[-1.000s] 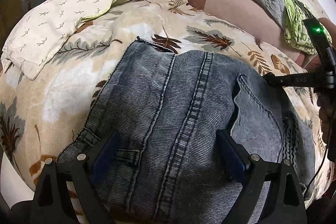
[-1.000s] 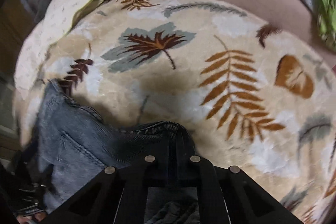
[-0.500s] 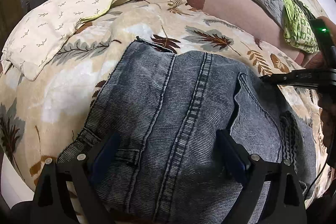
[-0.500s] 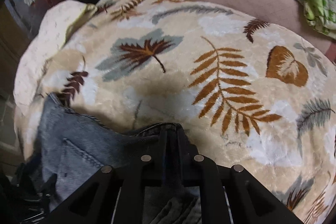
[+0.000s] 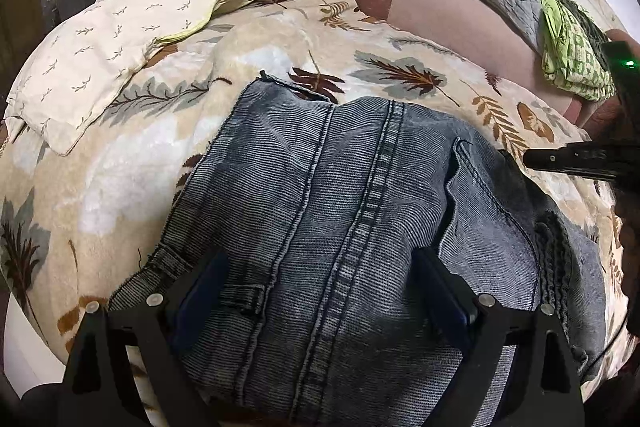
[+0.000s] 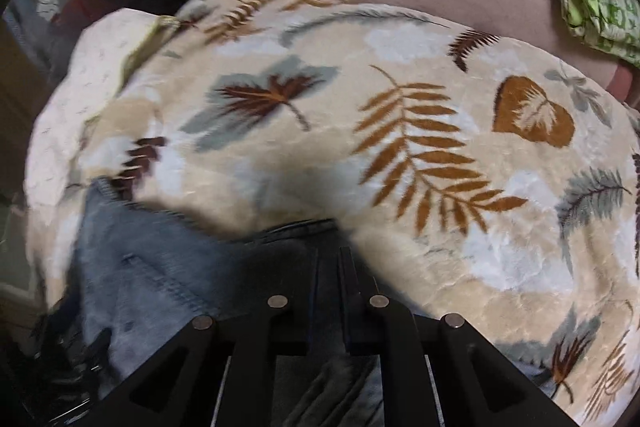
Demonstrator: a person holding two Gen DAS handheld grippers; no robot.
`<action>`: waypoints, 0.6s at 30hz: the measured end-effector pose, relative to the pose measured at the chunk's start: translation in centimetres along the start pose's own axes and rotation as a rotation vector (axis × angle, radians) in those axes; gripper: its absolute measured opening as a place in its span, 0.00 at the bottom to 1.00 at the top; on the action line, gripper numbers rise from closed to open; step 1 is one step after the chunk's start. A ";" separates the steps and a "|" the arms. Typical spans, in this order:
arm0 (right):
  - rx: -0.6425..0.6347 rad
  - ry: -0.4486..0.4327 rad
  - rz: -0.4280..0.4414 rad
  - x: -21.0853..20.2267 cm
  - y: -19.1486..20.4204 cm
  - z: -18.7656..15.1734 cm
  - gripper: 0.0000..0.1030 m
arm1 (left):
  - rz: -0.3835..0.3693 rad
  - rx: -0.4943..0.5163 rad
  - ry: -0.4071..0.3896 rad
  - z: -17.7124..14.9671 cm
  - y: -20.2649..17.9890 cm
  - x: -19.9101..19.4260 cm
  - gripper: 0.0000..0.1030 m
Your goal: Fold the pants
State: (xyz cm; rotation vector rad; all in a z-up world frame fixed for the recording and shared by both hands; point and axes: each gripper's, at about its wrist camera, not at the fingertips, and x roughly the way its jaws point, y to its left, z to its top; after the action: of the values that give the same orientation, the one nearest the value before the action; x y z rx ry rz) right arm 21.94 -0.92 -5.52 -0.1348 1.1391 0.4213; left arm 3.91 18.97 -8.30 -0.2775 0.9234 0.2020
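Looking along the left gripper (image 5: 320, 287), its fingers stand spread wide over the jeans (image 5: 340, 195), gripping nothing; the jeans lie flat on the leaf blanket (image 5: 132, 187) — already doubled, I'd say. From the right gripper (image 6: 329, 267), the fingers are pressed together, pinching the jeans' edge (image 6: 296, 229); a fold looks to be in hand — next, carry that edge across and let go.

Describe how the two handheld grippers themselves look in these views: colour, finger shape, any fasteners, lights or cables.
Both are matte black plastic. The left gripper has angular fingers with cut-out frames, silver round fasteners and dark blue pads. The right gripper shows the same black frames and silver fasteners. In the left view its body carries a green light, and a thin dark cable hangs below.
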 end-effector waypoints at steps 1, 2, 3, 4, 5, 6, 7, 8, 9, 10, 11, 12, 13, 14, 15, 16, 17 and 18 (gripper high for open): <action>-0.008 0.008 0.016 0.1 0.3 -0.2 0.11 | 0.002 0.001 0.000 0.0 0.0 0.0 0.91; -0.020 0.025 0.031 0.6 0.5 -0.3 0.11 | 0.001 0.001 0.000 0.0 0.0 0.0 0.91; -0.032 0.063 0.025 1.7 0.5 -0.5 0.11 | 0.000 0.002 -0.001 0.0 0.0 0.0 0.91; -0.026 0.091 0.004 2.6 0.1 -0.7 0.11 | -0.001 0.003 -0.002 0.0 0.0 0.0 0.91; -0.005 0.117 -0.014 3.5 -0.5 -0.7 0.11 | -0.002 0.005 -0.002 0.0 0.0 0.0 0.91; 0.043 0.109 0.005 3.9 -1.5 -0.6 0.12 | -0.001 0.008 -0.002 0.0 0.0 0.0 0.91; 0.107 0.091 0.025 3.7 -2.5 -0.4 0.11 | -0.003 0.009 -0.005 -0.1 0.0 0.0 0.91; 0.146 0.081 0.018 3.2 -3.0 -0.4 0.12 | -0.004 0.009 -0.005 -0.1 0.0 -0.1 0.91; 0.148 0.075 0.017 2.8 -3.0 -0.4 0.12 | -0.003 0.009 -0.005 -0.1 0.0 -0.1 0.91; 0.130 0.064 0.022 2.2 -2.7 -0.5 0.12 | -0.002 0.008 -0.006 -0.1 0.0 0.0 0.91; 0.112 0.057 0.028 1.6 -2.4 -0.7 0.12 | 0.001 0.007 -0.006 -0.1 0.0 0.0 0.91; 0.089 0.050 0.042 1.0 -1.9 -1.1 0.12 | 0.004 0.007 -0.006 -0.1 -0.1 0.0 0.91; 0.078 0.050 0.051 0.9 -1.6 -1.3 0.12 | 0.009 0.006 -0.007 -0.1 -0.1 0.0 0.91; 0.061 0.060 0.053 1.0 -1.3 -1.6 0.12 | 0.012 0.006 -0.007 -0.1 -0.2 0.0 0.91; 0.056 0.075 0.040 1.5 -1.4 -1.7 0.12 | 0.015 0.006 -0.008 -0.1 -0.2 0.0 0.91; 0.063 0.102 0.025 2.4 -1.7 -1.8 0.13 | 0.016 0.007 -0.009 -0.1 -0.3 0.0 0.91; 0.090 0.130 0.034 3.5 -2.3 -1.7 0.14 | 0.019 0.010 -0.010 -0.1 -0.3 0.0 0.91; 0.117 0.116 0.047 3.5 -2.6 -1.7 0.14 | 0.020 0.011 -0.011 -0.2 -0.4 0.0 0.91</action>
State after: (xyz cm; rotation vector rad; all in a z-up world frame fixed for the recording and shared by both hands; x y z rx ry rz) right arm 22.78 -2.92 -9.70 -0.0301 1.2802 0.3911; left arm 3.88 18.57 -8.33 -0.2573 0.9159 0.2167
